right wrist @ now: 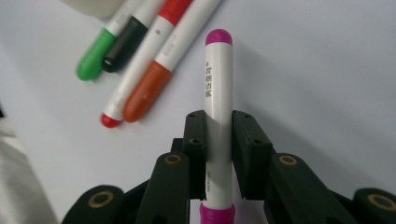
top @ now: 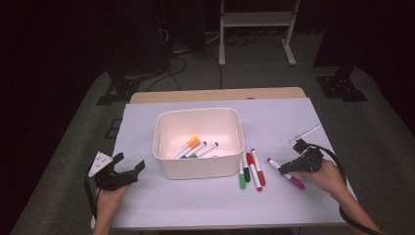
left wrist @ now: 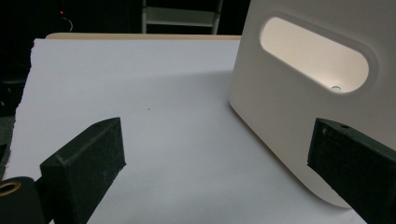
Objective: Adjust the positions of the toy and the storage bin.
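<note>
Right gripper (right wrist: 218, 140) pinches the magenta marker (right wrist: 218, 84) across its white barrel, fingers (right wrist: 196, 140) pressed on both sides. Marker lies low over the desk (top: 195, 200), right of the bin (top: 199, 169), apart from the four loose markers (top: 252, 171) beside the bin wall.

Left gripper (left wrist: 215, 168) idle at the bin's left side, fingers (left wrist: 88, 163) spread wide, nothing between them.

Risks, as judged:
- Grip sits near one end, not mid-barrel; long free end could swing or pivot on lifting.
- Smooth round barrel may roll or slip out between the pads.
- Carrying toward the bin, the projecting end could clip the rim or nudge the loose markers.

Hard to read:
- Whether the marker rests on the desk or is just off it.
- Near end of the marker cut off at the frame edge.
- Bin contents partly hidden by its wall; orange, green and a dark-capped marker visible, count unsure.
- Thin pale object (top: 304, 133) at far right of desk, unidentified.
</note>
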`<state>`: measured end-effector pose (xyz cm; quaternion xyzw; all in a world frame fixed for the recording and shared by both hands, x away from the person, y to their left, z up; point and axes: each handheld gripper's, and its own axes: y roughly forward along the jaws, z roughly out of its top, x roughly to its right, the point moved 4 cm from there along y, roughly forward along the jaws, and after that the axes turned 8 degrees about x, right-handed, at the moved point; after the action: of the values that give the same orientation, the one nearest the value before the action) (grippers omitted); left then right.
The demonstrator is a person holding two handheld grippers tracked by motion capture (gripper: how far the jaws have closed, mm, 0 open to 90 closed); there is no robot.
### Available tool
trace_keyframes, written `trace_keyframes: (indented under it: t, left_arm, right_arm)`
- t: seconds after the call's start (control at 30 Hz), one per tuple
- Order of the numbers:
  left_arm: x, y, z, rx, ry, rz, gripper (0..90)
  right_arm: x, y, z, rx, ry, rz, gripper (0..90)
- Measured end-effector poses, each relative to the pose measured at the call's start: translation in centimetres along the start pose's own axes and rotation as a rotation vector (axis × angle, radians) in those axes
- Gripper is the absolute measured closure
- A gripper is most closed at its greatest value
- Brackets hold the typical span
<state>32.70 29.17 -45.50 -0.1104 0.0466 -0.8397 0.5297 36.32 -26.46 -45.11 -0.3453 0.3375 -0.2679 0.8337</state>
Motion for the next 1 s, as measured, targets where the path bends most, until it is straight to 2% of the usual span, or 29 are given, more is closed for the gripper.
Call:
trace_keyframes:
  t: [0.13, 0.27, 0.37, 0.53, 0.6, 0.63, 0.8, 1.0]
  left_arm:
    - [0.0, 0.0, 0.0, 0.002, 0.000, -0.001, 2.6]
    - [0.0, 0.1, 0.0, 0.000, 0.001, 0.001, 2.7]
    - [0.0, 0.1, 0.0, -0.002, 0.003, 0.000, 2.6]
    - [0.0, 0.2, 0.0, 0.001, 0.001, -0.003, 2.6]
    - [0.0, 0.2, 0.0, 0.003, 0.001, -0.004, 2.7]
    - [0.0, 0.2, 0.0, 0.003, -0.003, -0.003, 2.6]
    - [0.1, 0.2, 0.0, 0.004, -0.004, -0.008, 2.7]
    - [0.0, 0.2, 0.1, 0.005, -0.002, -0.006, 2.6]
  right_arm:
    - [-0.9, -1.8, 1.1, 0.015, -0.010, 0.042, 75.3]
    - [-2.4, -3.5, 3.2, 0.013, -0.053, 0.059, 75.3]
    - [-3.9, -4.4, 5.4, 0.011, -0.097, 0.088, 75.3]
    - [-7.6, -5.7, 9.9, 0.010, -0.193, 0.130, 75.3]
    - [-8.9, -5.9, 11.2, 0.000, -0.225, 0.133, 75.3]
    - [-9.8, -5.9, 12.1, 0.000, -0.239, 0.157, 75.3]
    - [-12.8, -5.3, 14.9, -0.017, -0.300, 0.192, 75.3]
    - [-15.0, -3.4, 17.1, -0.062, -0.365, 0.214, 75.3]
